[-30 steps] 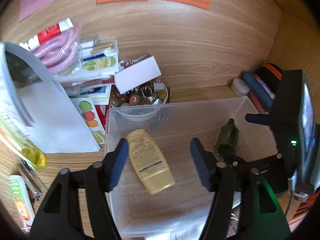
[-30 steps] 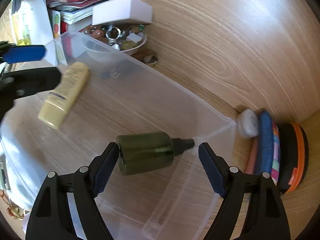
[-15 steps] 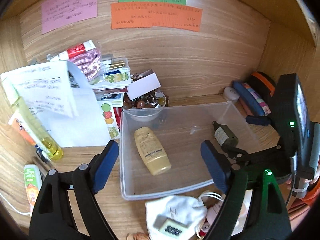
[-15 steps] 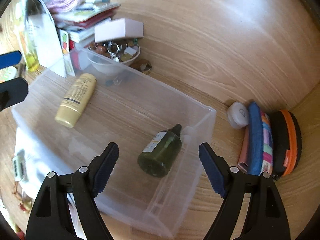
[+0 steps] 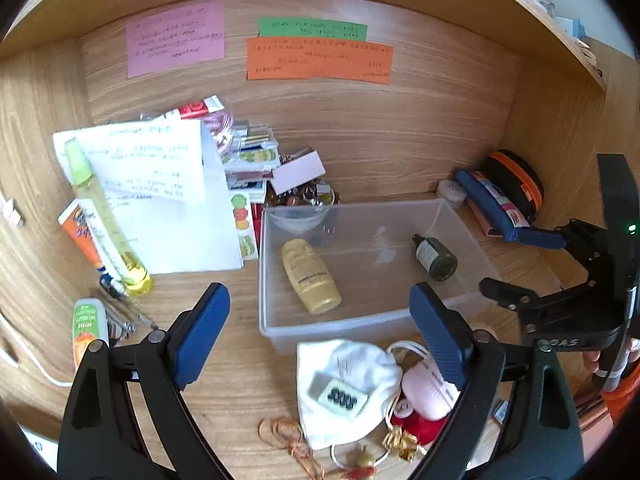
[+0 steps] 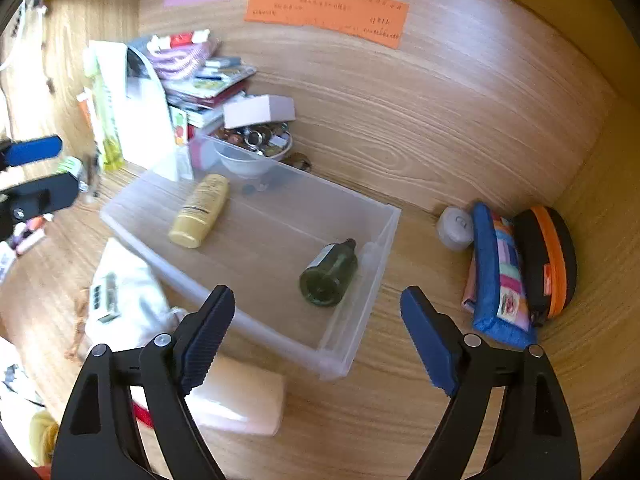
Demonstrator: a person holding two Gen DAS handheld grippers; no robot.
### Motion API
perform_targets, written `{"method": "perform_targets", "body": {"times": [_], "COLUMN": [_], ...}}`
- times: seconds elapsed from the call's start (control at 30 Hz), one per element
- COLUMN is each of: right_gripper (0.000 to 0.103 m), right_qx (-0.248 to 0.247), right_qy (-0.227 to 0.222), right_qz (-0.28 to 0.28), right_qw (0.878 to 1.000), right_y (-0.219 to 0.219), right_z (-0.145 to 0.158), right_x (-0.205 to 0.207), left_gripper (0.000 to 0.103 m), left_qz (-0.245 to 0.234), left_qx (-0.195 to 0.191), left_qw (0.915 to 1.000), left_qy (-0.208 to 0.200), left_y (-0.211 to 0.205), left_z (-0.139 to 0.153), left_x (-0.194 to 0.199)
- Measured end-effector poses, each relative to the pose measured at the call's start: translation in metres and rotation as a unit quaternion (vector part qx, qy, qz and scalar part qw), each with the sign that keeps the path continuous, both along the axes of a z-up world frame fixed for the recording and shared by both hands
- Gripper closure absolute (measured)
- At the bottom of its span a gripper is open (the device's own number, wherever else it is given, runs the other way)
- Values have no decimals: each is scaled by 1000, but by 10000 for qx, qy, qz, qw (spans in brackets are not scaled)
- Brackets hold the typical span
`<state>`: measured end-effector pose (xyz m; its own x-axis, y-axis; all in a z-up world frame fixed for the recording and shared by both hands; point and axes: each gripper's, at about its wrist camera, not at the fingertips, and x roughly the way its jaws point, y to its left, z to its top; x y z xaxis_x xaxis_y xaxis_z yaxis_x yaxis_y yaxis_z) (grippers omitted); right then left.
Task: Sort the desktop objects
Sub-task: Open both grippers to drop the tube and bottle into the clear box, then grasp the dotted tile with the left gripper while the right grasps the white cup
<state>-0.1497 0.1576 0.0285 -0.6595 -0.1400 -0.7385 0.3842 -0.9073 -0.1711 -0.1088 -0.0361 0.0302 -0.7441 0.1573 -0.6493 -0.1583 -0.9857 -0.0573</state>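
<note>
Left wrist view: the left tool (image 5: 320, 320) hangs above the wooden worktop (image 5: 400, 160), jaws spread and opening w/ nothing pinched between them. Beyond its tips a clear plastic bin (image 5: 280, 332) holds a yellow tube (image 5: 310, 276) at its left and a dark green bottle (image 5: 436, 258) at its right, both lying down and well apart. Just in front of the bin lie a white mask (image 5: 344, 364) w/ a small white-and-black device on it and a pink item (image 5: 430, 390). Pink, green and orange notes (image 5: 318, 58) on the back panel carry handwriting too small to read. The other tool shows at the right edge; letters resembling "DAS" on its body, partly cut off.

Right wrist view: the right tool (image 6: 318, 332) is likewise spread, jaws opening, empty, over the bin's (image 6: 360, 340) near right corner. The green bottle (image 6: 330, 274) rests by the bin's right wall, white label unreadable; the yellow tube (image 6: 200, 210) sits toward the far left, print blurred. A blue pouch (image 6: 494, 276) and black-orange case (image 6: 546, 258) stand right of the bin, apart from it.
</note>
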Motion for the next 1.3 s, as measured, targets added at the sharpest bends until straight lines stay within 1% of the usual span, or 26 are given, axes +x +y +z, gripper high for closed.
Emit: {"method": "perform_targets", "body": {"times": [0.2,0.33,0.47,0.63,0.67,0.7,0.77,0.8,0.93,1.0,1.03,1.17,1.2,1.3], "right_gripper": [18,18,18,18,18,18,18,19,20,21,21,22,22,22], "right_qx": [-231,-312,-424,-584,-589,-604,-656,-708,-824,-834,-843,-887,-901,-950], "right_qy": [144,146,30,-215,-247,-293,-392,-411,-428,-475,-503,-647,-694,-913], "right_qz": [77,81,80,218,230,229,194,162,91,77,77,63,58,19], "right_qw": [9996,9994,9991,9978,9977,9975,9969,9965,9956,9954,9951,9939,9935,9913], "right_y": [11,17,20,14,12,10,9,9,8,7,6,5,6,10], "right_z": [-3,-12,-28,-51,-54,-58,-65,-68,-73,-75,-76,-80,-82,-86], "right_x": [28,45,59,69,69,68,65,64,61,59,57,53,51,44], "left_gripper": [11,11,11,13,17,27,36,39,44,51,52,63,63,63], "left_qz": [36,55,9,-140,-154,-196,-313,-353,-413,-447,-476,-632,-680,-669], "left_qx": [42,63,63,-124,-143,-171,-228,-235,-186,-117,-70,141,224,252], "left_qw": [9999,9999,9996,9993,9993,9991,9985,9981,9974,9973,9970,9961,9957,9956], "left_qy": [-97,-139,-267,-309,-313,-322,-396,-453,-558,-576,-599,-597,-586,-608], "left_y": [-5,-6,-6,1,1,3,5,7,7,5,5,3,2,0], "left_z": [-19,-34,-52,-73,-75,-78,-84,-88,-96,-99,-100,-102,-102,-102], "left_x": [18,28,34,46,47,48,49,48,42,39,37,33,32,27]}}
